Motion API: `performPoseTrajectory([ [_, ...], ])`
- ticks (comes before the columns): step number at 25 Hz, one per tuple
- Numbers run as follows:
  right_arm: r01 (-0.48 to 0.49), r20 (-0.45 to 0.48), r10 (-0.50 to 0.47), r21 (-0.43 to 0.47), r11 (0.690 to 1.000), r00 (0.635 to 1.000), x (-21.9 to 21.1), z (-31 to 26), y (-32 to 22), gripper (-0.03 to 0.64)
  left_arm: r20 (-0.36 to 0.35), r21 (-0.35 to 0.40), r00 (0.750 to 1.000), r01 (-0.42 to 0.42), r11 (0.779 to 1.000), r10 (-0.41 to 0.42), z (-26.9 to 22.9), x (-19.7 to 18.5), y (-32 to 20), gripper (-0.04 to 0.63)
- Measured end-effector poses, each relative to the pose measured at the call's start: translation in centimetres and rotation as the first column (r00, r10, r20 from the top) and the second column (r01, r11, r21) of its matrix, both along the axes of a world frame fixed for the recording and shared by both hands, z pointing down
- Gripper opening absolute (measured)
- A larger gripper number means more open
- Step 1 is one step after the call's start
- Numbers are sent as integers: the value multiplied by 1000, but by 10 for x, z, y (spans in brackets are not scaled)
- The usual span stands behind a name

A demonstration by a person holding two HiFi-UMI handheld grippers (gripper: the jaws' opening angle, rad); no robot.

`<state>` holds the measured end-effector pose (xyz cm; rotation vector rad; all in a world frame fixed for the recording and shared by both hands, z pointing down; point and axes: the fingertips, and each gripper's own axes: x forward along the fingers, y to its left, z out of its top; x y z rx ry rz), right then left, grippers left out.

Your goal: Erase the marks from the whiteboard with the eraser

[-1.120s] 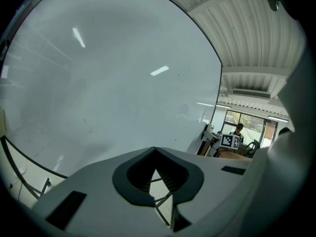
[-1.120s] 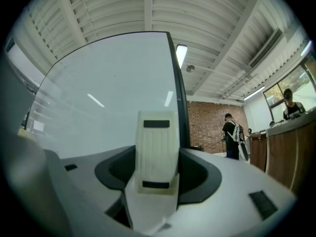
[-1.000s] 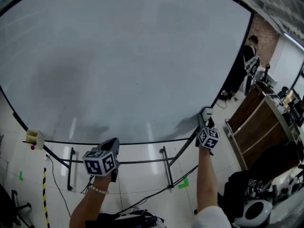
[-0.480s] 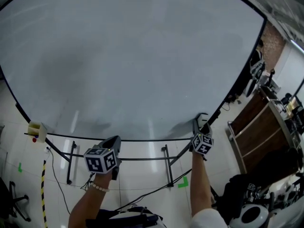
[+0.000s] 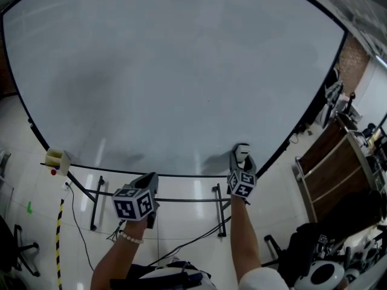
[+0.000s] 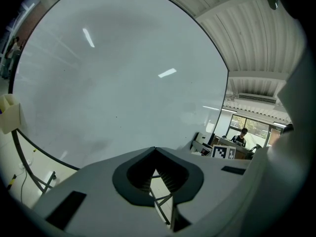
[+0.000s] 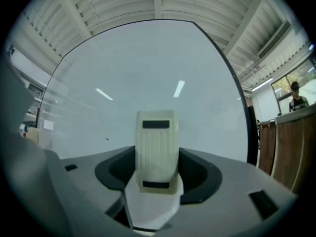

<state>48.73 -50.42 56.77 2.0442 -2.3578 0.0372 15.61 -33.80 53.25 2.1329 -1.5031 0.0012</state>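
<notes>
Right gripper (image 5: 242, 162) clamps the eraser (image 7: 157, 149) at the whiteboard (image 5: 181, 71) bottom edge. Left gripper (image 6: 157, 179) is below, jaws together, empty. Press flat; 1 speck (image 7: 107, 138) shows mid-board.

Bright, even indoor light came from overhead. Strip-lamp reflections streaked the whiteboard (image 7: 148, 83) in both gripper views, and soft grey shadows smudged its lower part in the head view. Glare striped the glossy floor (image 5: 196, 189). Fisheye distortion bowed every edge; corners fell black.
</notes>
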Motion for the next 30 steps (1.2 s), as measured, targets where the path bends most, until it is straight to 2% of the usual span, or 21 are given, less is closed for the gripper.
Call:
performPoseTrajectory([
  [6,7,5,-7,-14,1000,1000,-64,1,10,278,-6,6,999,35,999,-35,-4,-35,20,-11],
  [11,34,21,-33,-14,999,999,-133,-1,19,278,-24,13,997,80,997,-80,-6,-75,32,-11],
  [21,96,38,-94,-44,994,995,-285,-2,38,279,-21,6,986,168,986,-168,-1,-172,66,-11],
  [30,136,60,-132,-84,987,989,-418,5,53,279,-38,-10,967,253,967,-253,11,-266,101,-11],
])
